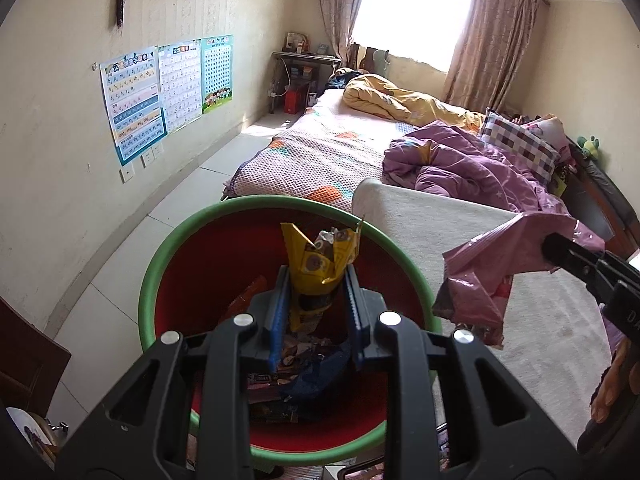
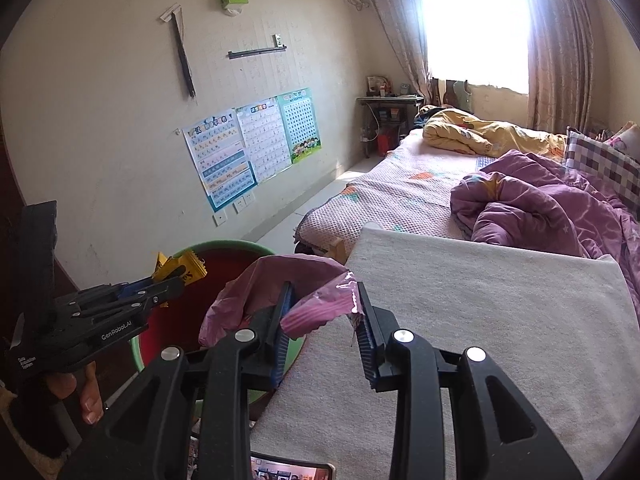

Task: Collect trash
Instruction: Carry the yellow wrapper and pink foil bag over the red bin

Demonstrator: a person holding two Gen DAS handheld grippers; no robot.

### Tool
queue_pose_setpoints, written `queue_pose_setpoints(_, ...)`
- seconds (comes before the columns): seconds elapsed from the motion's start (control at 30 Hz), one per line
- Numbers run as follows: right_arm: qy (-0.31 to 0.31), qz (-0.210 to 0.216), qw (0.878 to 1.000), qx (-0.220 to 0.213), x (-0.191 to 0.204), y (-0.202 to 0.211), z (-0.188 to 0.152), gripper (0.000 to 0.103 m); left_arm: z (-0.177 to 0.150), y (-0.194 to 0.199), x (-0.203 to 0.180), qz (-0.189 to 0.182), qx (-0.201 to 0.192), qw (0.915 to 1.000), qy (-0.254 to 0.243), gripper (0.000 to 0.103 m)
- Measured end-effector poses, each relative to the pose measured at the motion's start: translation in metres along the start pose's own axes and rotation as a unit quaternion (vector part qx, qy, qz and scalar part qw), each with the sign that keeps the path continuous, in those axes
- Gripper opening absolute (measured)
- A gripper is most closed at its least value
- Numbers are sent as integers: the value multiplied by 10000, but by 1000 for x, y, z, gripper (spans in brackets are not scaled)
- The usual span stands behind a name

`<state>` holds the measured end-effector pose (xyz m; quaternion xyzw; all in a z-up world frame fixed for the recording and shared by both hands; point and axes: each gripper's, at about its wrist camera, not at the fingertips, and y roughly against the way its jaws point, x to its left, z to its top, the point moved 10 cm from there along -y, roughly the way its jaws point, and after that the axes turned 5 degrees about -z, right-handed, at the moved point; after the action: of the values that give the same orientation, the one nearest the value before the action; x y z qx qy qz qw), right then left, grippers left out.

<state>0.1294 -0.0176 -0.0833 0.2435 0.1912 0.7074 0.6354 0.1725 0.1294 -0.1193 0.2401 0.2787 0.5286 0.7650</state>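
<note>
Left gripper (image 1: 318, 280): pinched shut on a yellow wrapper (image 1: 320, 258), held right above the bin (image 1: 160, 256).
Right gripper (image 2: 324, 320): fingers fairly wide, yet the pink bag (image 2: 316, 308) is caught between them; it hangs over the edge of the mat (image 2: 500, 320), just beside the bin.
Bin: red inside, green rim, standing on the floor by the bed (image 1: 320, 152); it already holds several wrappers, too jumbled to count.
Handling: both pieces look feather-light, thin and crinkly, likely slick foil or film. I'd judge they crumple rather than break, so a firm pinch on a bunched fold should hold better than a loose edge. The pink bag sags limp and may slip.
Count: one yellow wrapper, one pink bag, one bin, two grippers.
</note>
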Motion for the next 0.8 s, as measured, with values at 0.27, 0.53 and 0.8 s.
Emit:
queue_pose_setpoints(0.27, 122, 47, 9999, 47, 13, -11, 0, 30, -2, -5, 17, 54, 84, 9999, 61, 24)
queue_pose_setpoints(0.53, 224, 100, 9997, 94, 24, -23, -1, 30, -2, -13, 30, 113, 181, 9997, 146, 25)
queue_pose_setpoints(0.8, 400, 94, 9991, 144, 34, -34, -1, 30, -4, -22, 37, 124, 254, 9994, 185, 25)
